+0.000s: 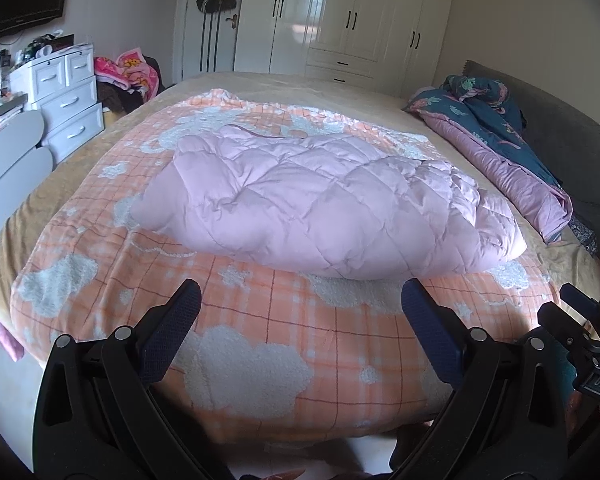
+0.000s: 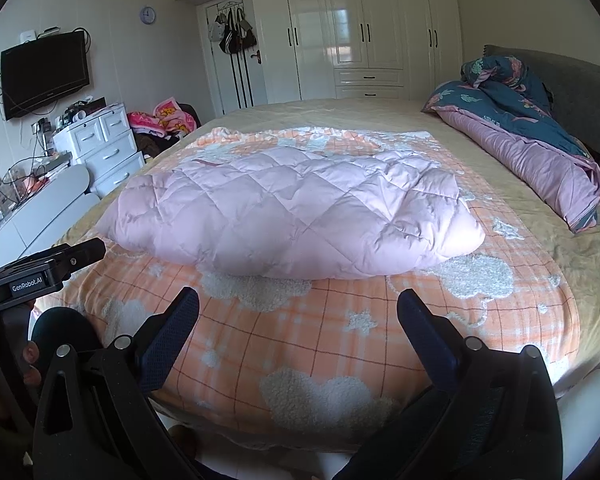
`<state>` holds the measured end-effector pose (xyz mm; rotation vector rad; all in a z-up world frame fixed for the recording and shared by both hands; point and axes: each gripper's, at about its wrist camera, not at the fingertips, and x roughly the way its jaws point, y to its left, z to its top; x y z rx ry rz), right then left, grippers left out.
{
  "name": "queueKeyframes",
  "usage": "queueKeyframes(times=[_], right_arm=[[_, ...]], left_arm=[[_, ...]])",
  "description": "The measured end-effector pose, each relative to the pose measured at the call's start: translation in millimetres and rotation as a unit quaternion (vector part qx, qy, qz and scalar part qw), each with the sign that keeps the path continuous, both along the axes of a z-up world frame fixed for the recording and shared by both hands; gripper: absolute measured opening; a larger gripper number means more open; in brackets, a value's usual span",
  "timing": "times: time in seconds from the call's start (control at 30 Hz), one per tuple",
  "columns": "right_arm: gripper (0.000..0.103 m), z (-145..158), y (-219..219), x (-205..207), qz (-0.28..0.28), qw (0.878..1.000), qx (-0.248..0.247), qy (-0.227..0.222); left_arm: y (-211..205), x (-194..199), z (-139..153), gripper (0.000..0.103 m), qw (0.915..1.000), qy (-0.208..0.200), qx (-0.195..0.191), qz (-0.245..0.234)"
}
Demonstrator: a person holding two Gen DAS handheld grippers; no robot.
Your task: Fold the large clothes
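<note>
Left claw [image 1: 300, 304]: jaws spread wide, empty, low at the bed's near edge.
Right claw [image 2: 298, 306]: likewise agape, holding nothing, beside the left.
Coat [image 1: 320, 204]: pink, quilted, straight ahead of both claws, apart from them; long axis runs left to right; neither claw clearly nearer.
Blanket [image 1: 268, 320]: orange plaid, under the coat.
Room: wardrobe [image 2: 360, 28] behind, duvet [image 2: 532, 136] far right.

A puffy jacket [image 1: 320, 204] is lying on a blanket [image 1: 284, 340] on the bed [image 2: 380, 116]. A rolled quilt [image 2: 532, 140] is sitting to its right, drawers [image 1: 68, 100] to the left.
</note>
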<state>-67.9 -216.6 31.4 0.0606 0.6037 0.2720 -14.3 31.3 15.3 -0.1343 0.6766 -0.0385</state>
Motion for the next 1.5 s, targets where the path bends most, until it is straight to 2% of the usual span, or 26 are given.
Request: queueKeyframes(times=[1.5], right_arm=[[0.099, 4.7, -1.7, -2.2, 0.0, 1.0, 0.0, -0.004]], left_arm=[[-2.6, -3.8, 5.0, 0.094, 0.9999, -0.002, 0.013, 0.006]])
